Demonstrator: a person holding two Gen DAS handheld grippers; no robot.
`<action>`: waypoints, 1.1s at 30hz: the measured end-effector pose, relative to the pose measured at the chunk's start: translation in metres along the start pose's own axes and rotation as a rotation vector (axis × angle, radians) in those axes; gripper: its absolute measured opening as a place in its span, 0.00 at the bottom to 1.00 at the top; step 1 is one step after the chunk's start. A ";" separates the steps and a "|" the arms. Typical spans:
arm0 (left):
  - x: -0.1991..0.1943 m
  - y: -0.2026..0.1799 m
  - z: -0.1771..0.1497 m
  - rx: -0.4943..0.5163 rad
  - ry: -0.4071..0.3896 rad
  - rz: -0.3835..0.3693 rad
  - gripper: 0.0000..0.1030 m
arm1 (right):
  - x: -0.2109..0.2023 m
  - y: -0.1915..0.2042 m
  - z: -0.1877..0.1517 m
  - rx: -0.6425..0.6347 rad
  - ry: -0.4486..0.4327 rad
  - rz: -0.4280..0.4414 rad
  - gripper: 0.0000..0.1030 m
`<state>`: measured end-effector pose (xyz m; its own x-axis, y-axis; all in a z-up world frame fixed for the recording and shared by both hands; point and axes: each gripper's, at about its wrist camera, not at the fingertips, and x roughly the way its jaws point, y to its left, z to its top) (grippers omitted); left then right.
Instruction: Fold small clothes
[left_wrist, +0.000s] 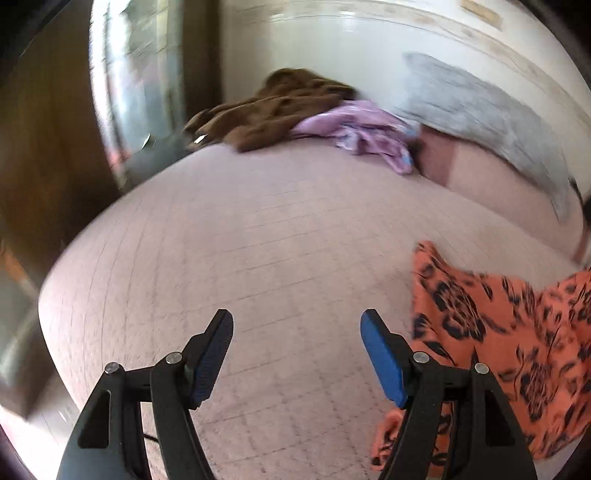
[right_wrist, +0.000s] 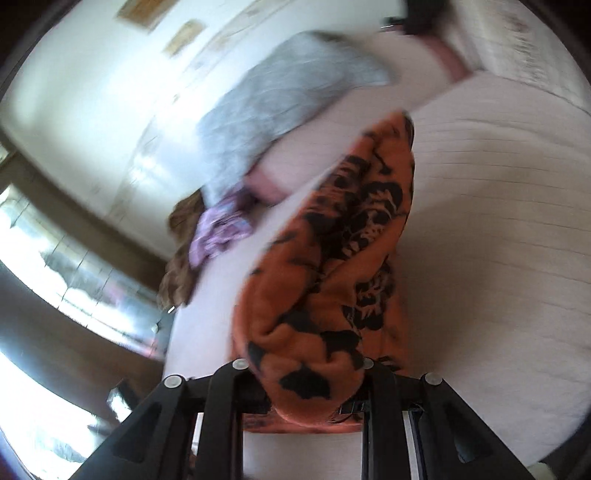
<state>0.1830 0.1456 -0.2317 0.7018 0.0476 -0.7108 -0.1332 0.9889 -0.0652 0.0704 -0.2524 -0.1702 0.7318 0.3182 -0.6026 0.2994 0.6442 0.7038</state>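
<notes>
Cloth (right_wrist: 325, 266) bunches in the right gripper (right_wrist: 306, 373), jaws clamped on it to lift it off the bed (left_wrist: 258, 240); left gripper (left_wrist: 297, 350), lower centre, gapes empty, ready to take an edge.

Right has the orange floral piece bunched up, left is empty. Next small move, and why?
Probably bring the left gripper across to a free edge of the orange floral garment and close on it. The right gripper is clamped on a bunched part and the rest trails crumpled onto the pink bedspread. The left's pads stand open with nothing between them, so a second grip could spread it flat.
</notes>
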 end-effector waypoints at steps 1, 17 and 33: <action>-0.001 0.009 0.001 -0.042 -0.004 0.011 0.71 | 0.009 0.015 -0.003 -0.019 0.014 0.017 0.22; -0.028 0.040 -0.005 -0.029 -0.156 -0.106 0.71 | 0.129 0.074 -0.077 0.062 0.345 0.282 0.64; -0.002 -0.104 -0.058 0.430 0.083 -0.167 0.82 | 0.113 -0.020 -0.053 -0.128 0.323 -0.030 0.20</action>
<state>0.1545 0.0344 -0.2639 0.6279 -0.1112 -0.7703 0.2916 0.9513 0.1004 0.1150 -0.1927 -0.2727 0.4863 0.4880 -0.7248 0.2237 0.7323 0.6432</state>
